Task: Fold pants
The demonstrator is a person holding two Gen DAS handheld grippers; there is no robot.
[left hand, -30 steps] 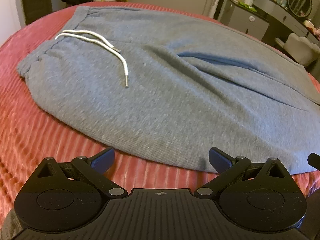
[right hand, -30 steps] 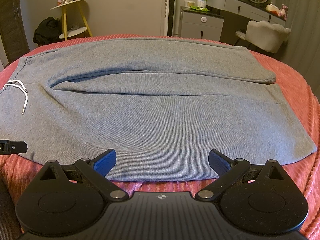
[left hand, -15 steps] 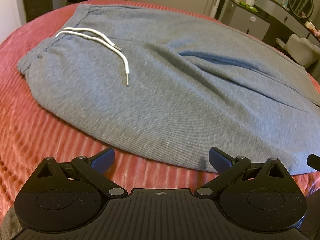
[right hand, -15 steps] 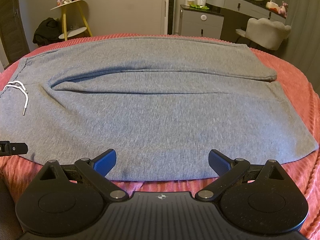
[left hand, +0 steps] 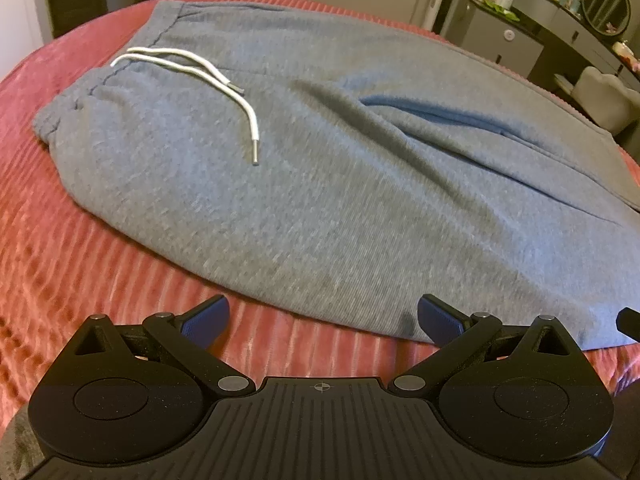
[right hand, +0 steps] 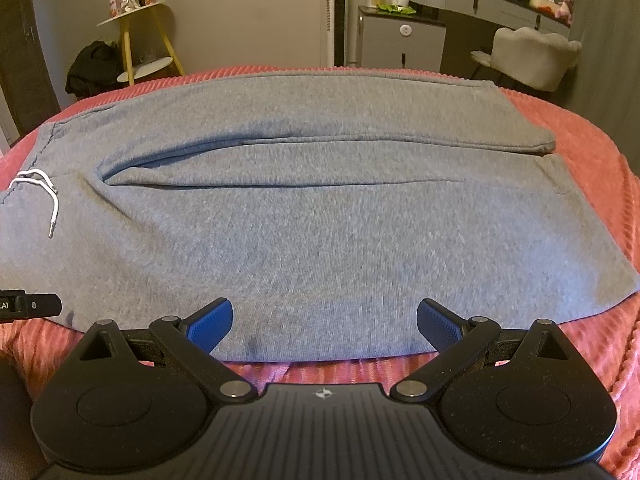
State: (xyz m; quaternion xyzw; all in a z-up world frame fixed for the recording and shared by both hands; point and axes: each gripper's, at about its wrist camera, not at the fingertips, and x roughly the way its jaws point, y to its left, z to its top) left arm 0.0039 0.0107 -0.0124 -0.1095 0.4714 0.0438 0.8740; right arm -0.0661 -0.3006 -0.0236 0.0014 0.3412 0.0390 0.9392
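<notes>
pre-grasp: your l gripper (left hand: 323,316) & r gripper (right hand: 325,320) both wide open, empty, at pants (right hand: 304,216) near edge. next: pinch that edge.

Both views are dim and warm-toned, lit by soft indoor light with no harsh glare. The left wrist view is smeared by motion blur: the weave of the grey sweatpants (left hand: 320,184) and the ribs of the red bedspread (left hand: 60,264) streak, worst toward 9 o'clock. The right wrist view is sharper, its knit grain readable. Soft shadows sit in the fold between the legs. Fisheye distortion bows the bed and room furniture, with dark vignetting in the corners.
</notes>
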